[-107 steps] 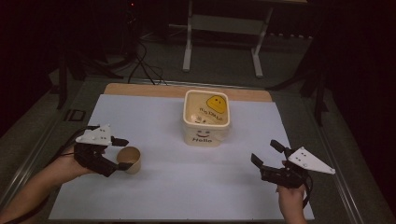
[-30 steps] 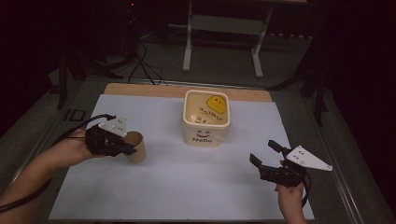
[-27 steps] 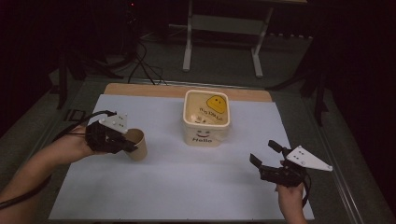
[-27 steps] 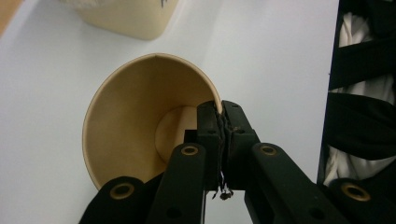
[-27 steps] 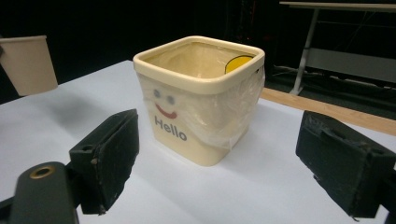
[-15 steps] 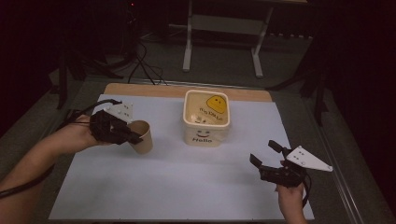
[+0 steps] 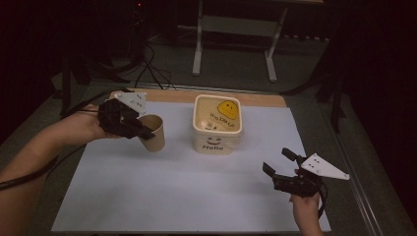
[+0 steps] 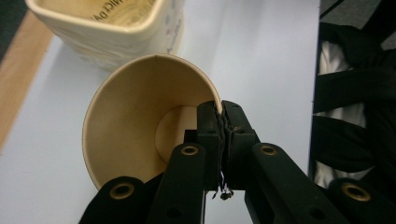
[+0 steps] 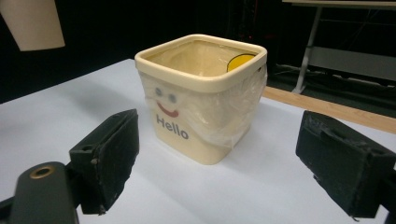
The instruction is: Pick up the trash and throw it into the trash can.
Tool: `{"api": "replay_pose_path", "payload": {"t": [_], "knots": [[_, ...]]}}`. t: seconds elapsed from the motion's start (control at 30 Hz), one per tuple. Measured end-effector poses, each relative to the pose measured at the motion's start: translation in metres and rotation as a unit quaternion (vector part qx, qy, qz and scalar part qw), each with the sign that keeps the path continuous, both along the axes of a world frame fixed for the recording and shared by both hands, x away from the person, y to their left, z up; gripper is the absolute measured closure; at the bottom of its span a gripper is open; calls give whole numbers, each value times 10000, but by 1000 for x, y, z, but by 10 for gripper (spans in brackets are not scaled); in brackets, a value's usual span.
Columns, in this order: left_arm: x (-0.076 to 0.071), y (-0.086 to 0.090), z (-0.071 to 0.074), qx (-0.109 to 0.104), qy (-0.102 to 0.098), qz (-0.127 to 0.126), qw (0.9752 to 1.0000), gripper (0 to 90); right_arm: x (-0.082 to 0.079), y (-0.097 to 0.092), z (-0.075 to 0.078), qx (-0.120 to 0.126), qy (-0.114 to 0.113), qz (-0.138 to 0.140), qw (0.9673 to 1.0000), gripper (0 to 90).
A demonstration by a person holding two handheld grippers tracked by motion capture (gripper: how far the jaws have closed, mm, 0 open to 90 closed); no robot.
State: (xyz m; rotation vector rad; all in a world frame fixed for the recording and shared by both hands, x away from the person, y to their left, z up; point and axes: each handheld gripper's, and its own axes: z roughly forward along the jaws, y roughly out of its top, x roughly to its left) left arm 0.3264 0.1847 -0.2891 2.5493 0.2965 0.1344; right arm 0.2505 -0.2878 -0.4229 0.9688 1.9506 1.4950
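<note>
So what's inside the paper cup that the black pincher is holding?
Nothing that I can see. The left gripper view looks into the paper cup: bare walls and a bare bottom. The left gripper pinches the rim and covers a small part of the bottom.

The left tool (image 7: 142, 132) has lifted the paper cup (image 7: 154, 132) toward the tub (image 7: 217, 124).

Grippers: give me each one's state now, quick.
Left gripper: shut on the cup rim, cup held off the table.
Right gripper: open, holding nothing, facing the tub.
</note>
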Motion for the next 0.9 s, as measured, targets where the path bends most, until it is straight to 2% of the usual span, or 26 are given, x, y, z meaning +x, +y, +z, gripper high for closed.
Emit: {"api": "replay_pose_path", "payload": {"t": [0.23,0.43,0.6,0.9], "knots": [[8,-9,19,18,-66,-128,9999,886,0,-1,0,8,-4,3,10000,133],[11,-21,26,81,-110,-256,9996,886,1,0,0,-4,9,11,10000,134],[11,-30,32,44,-151,-321,9994,886,0,-1,0,-3,-17,9,10000,133],[22,-47,45,113,-154,-422,9989,886,0,0,0,-13,-23,28,10000,134]]}}
